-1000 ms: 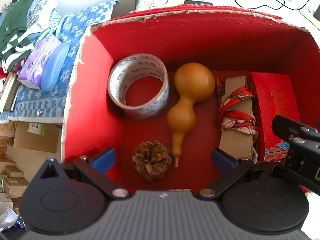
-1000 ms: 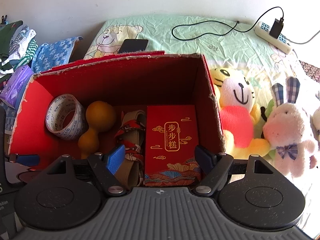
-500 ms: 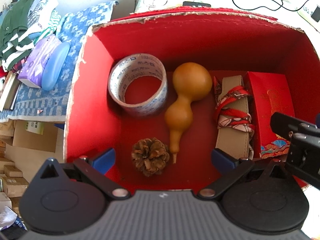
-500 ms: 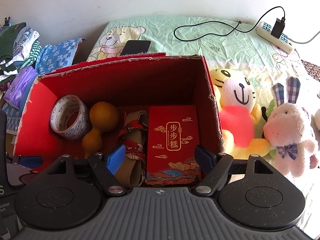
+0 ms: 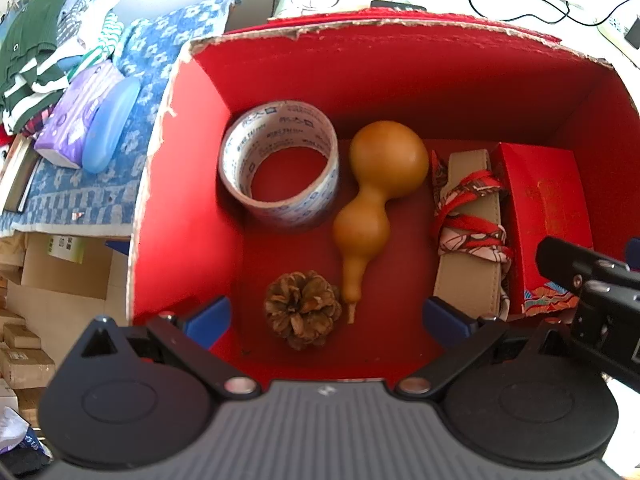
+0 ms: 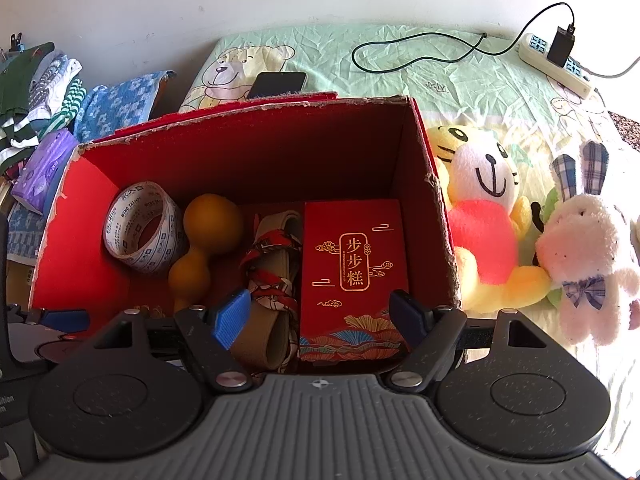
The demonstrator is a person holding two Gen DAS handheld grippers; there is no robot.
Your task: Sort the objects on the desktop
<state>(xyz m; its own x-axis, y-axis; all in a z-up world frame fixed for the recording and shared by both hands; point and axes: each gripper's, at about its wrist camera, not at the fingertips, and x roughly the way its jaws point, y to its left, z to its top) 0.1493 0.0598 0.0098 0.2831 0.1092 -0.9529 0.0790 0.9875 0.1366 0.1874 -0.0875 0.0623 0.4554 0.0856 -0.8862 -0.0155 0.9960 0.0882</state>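
A red cardboard box point(image 5: 188, 184) point(image 6: 432, 184) holds a roll of printed tape point(image 5: 280, 164) point(image 6: 140, 226), a brown gourd point(image 5: 376, 200) point(image 6: 208, 236), a pine cone point(image 5: 302, 308), a beige strap wrapped in a red patterned ribbon point(image 5: 468, 236) point(image 6: 276, 276) and a red gift box with gold lettering point(image 5: 548, 208) point(image 6: 354, 264). My left gripper point(image 5: 326, 314) hangs open over the box's near edge, the pine cone between its blue fingertips, untouched. My right gripper point(image 6: 322, 314) is open above the gift box and holds nothing.
Two plush toys, a yellow tiger point(image 6: 480, 216) and a white rabbit point(image 6: 588, 256), lie right of the box on a green sheet. A phone point(image 6: 278, 84), a black cable point(image 6: 420, 50) and a power strip point(image 6: 556, 62) lie behind it. Folded clothes point(image 5: 48, 52), a tissue pack point(image 5: 76, 116) and a blue case point(image 5: 110, 124) sit left.
Both grippers have drawn back and risen slightly, so the box and its contents sit a little farther away. Both stay open; nothing in the box moved.
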